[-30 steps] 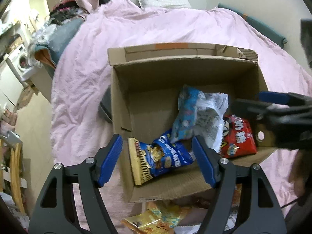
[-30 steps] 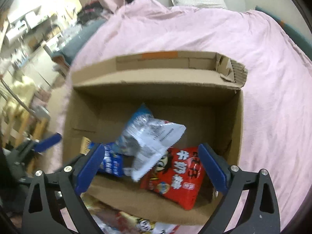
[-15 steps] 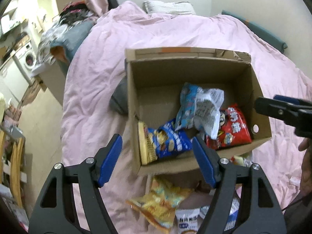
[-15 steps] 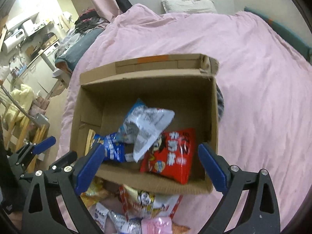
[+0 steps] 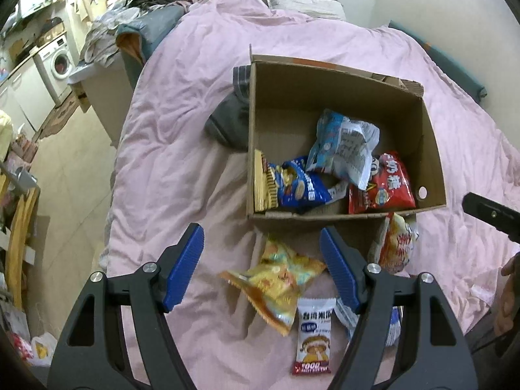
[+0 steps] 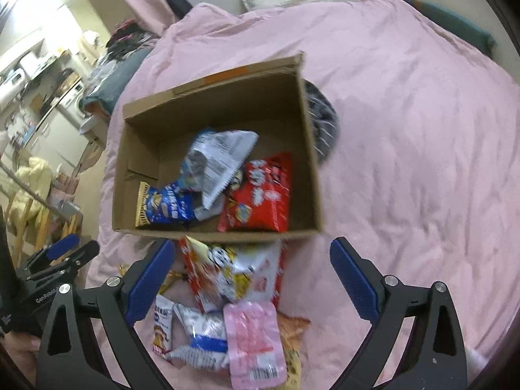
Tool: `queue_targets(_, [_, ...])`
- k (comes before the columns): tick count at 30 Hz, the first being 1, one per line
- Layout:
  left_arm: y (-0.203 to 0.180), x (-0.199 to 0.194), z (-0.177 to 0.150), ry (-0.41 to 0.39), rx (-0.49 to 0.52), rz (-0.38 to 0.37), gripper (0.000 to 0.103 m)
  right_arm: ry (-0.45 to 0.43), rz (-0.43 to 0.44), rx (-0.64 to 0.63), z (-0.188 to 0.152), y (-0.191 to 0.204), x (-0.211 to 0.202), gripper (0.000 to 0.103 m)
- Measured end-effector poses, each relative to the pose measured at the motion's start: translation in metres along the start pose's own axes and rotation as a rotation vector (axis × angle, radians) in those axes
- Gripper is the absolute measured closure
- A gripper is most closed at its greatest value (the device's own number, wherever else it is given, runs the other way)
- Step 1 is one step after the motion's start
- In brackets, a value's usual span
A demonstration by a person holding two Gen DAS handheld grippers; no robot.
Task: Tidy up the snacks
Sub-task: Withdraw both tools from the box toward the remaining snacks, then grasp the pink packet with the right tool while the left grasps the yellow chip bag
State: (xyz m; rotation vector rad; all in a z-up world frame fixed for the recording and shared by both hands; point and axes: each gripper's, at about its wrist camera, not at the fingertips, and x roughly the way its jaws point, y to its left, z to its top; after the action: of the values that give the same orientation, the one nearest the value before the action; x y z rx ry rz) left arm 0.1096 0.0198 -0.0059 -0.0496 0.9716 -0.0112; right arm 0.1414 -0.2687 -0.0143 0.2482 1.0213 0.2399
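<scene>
An open cardboard box (image 5: pixel 432 149) (image 6: pixel 312 169) sits on a pink bedspread. It holds a blue bag (image 5: pixel 302 187) (image 6: pixel 167 208), a white-and-blue bag (image 5: pixel 344 144) (image 6: pixel 221 156) and a red bag (image 5: pixel 390 183) (image 6: pixel 260 195). Loose snacks lie in front of the box: a yellow bag (image 5: pixel 276 278), a small white packet (image 5: pixel 313 334) (image 6: pixel 161 326), a red-and-white bag (image 5: pixel 396 243) (image 6: pixel 234 273), a pink packet (image 6: pixel 255 341). My left gripper (image 5: pixel 261 268) is open and empty above the yellow bag. My right gripper (image 6: pixel 252 282) is open and empty above the loose pile.
A dark grey cloth (image 5: pixel 230 120) (image 6: pixel 321 120) lies beside the box. The pink bedspread (image 5: pixel 182 149) spreads all around. A pillow (image 5: pixel 302 0) lies at the head of the bed. The bed's left edge drops to the floor; a washing machine (image 5: pixel 57 65) and clutter stand there.
Both grippers have pulled back and up from the box. The box now looks smaller and farther, and the loose snacks in front of it have come into view.
</scene>
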Motion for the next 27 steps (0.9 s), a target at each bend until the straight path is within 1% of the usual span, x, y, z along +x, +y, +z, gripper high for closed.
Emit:
queue_targets(4, [0.008, -0.005, -0.008, 0.004, -0.04, 0.009, 0.032, 0.005, 0.001, 0.079, -0.011, -0.022, -0.008, 0.004])
queue_targets(8, [0.017, -0.004, -0.014, 0.028, -0.079, 0.025, 0.032, 0.023, 0.0, 0.124, -0.022, -0.035, -0.008, 0.004])
queue_targets(11, [0.023, -0.001, -0.017, 0.055, -0.115, 0.019, 0.032, 0.089, 0.045, 0.15, -0.034, -0.041, 0.003, 0.004])
queue_targets(13, [0.025, 0.0, -0.018, 0.067, -0.137, 0.005, 0.032, 0.167, 0.109, 0.152, -0.043, -0.04, 0.015, 0.006])
queue_targets(14, [0.025, 0.0, -0.019, 0.071, -0.144, -0.001, 0.032, 0.218, 0.142, 0.137, -0.048, -0.035, 0.024, 0.014])
queue_targets(15, [0.025, 0.0, -0.019, 0.073, -0.148, -0.004, 0.032, 0.264, 0.158, 0.11, -0.053, -0.029, 0.032, 0.024])
queue_targets(17, [0.025, 0.0, -0.019, 0.074, -0.15, -0.005, 0.032, 0.311, 0.132, 0.052, -0.062, -0.018, 0.043, 0.028])
queue_targets(19, [0.024, 0.0, -0.019, 0.077, -0.148, -0.009, 0.032, 0.361, 0.087, -0.015, -0.07, -0.007, 0.057, 0.034])
queue_targets(20, [0.024, 0.0, -0.019, 0.079, -0.147, -0.011, 0.032, 0.38, 0.079, -0.029, -0.072, -0.004, 0.061, 0.036])
queue_targets(22, [0.023, 0.0, -0.019, 0.084, -0.146, -0.017, 0.032, 0.421, 0.064, -0.044, -0.078, 0.0, 0.071, 0.036])
queue_targets(24, [0.023, 0.0, -0.019, 0.085, -0.149, -0.023, 0.032, 0.424, 0.018, -0.08, -0.08, 0.004, 0.074, 0.036])
queue_targets(27, [0.023, -0.001, -0.019, 0.084, -0.153, -0.024, 0.032, 0.458, -0.011, -0.098, -0.085, 0.006, 0.083, 0.036])
